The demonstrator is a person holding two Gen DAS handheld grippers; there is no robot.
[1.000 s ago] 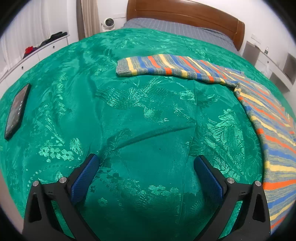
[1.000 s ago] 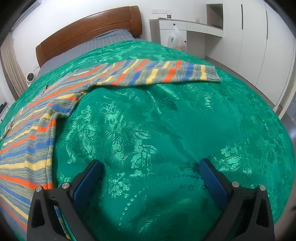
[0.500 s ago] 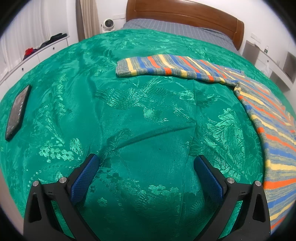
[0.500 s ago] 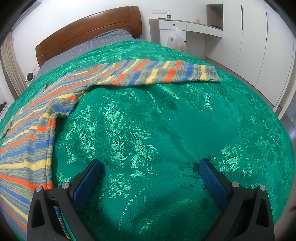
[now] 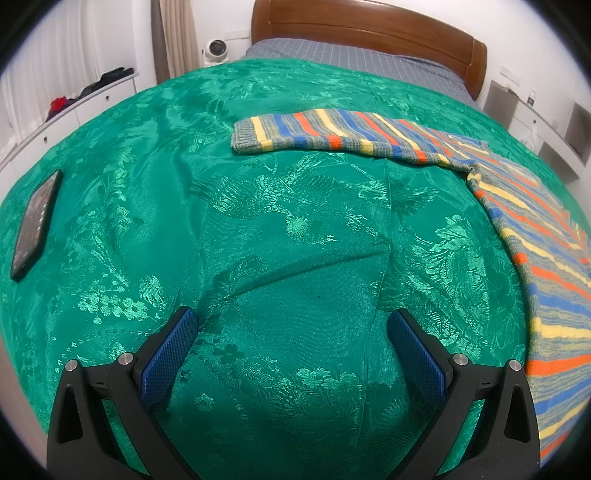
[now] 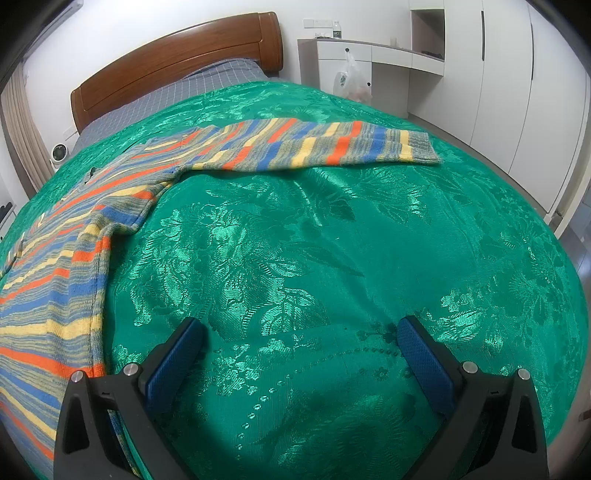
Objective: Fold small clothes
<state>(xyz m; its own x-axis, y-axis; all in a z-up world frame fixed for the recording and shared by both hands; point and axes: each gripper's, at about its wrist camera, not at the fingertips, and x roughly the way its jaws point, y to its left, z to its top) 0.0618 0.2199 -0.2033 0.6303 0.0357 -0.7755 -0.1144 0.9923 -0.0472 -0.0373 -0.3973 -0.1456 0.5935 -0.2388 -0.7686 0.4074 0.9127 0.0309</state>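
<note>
- left claw (image 5: 291,325): blue pads spread wide apart, nothing between them, over bare green bedspread (image 5: 288,229)
- right claw (image 6: 301,332): pads also wide apart, gripping nothing, over the green cover (image 6: 332,240)
- striped sweater (image 5: 535,236) lies flat on the bed; in left wrist view its body runs down the 3 o'clock edge, one sleeve (image 5: 332,134) stretched out toward 12 o'clock, grey cuff at its far left end
- right wrist view: sweater (image 6: 55,280) body fills the 9 o'clock side, the other sleeve (image 6: 314,147) extends across 12 to 1 o'clock, cuff end pointing right
- right claw's left finger (image 6: 173,354) sits just beside the sweater hem; can't tell if touching
- left claw is well apart from the sleeve, near the body edge at 3 o'clock
- dark phone (image 5: 35,225) lies on bedspread at 9 o'clock in left view
- wooden headboard (image 5: 369,33) at 12 o'clock; white wardrobe (image 6: 498,85) at 2 o'clock in right view
</note>
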